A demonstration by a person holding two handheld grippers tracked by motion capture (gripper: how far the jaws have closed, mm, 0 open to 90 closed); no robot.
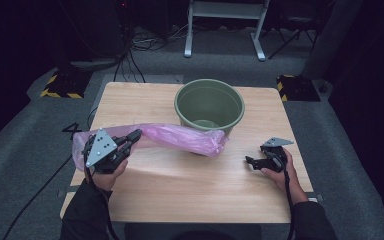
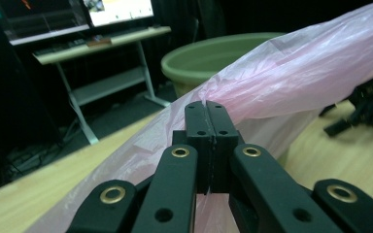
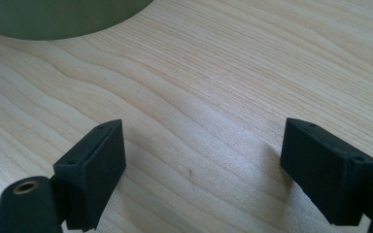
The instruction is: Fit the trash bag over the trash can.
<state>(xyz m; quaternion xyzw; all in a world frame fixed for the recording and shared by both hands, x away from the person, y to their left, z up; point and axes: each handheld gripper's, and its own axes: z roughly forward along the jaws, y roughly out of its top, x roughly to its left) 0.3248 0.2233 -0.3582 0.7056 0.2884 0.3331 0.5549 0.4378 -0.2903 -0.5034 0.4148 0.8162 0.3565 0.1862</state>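
The left gripper (image 1: 136, 136) has its two black jaws pressed tight together, and they pinch the thin pink plastic bag (image 1: 180, 136). In the left gripper view the jaws meet with the pink bag (image 2: 291, 77) bunched right at their tips and spilling down both sides. The bag is lifted off the wooden table (image 1: 190, 195) near the left hand (image 1: 111, 170). From the pinched spot the bag stretches away toward three o'clock in the high view, a long crinkly pink strip. Its far end droops down and touches the front of the green bucket (image 1: 209, 106). A puffy bit of the bag also hangs behind the left gripper, toward nine o'clock.

The bucket stands upright on the far half of the table, at about twelve o'clock from the middle.

The right gripper (image 1: 254, 162) rests low over the table at about four o'clock from the bucket, well apart from the bag. Its jaws are spread wide with bare wood (image 3: 199, 97) between them. The bucket's green side (image 3: 53, 19) sits at eleven o'clock in the right gripper view.
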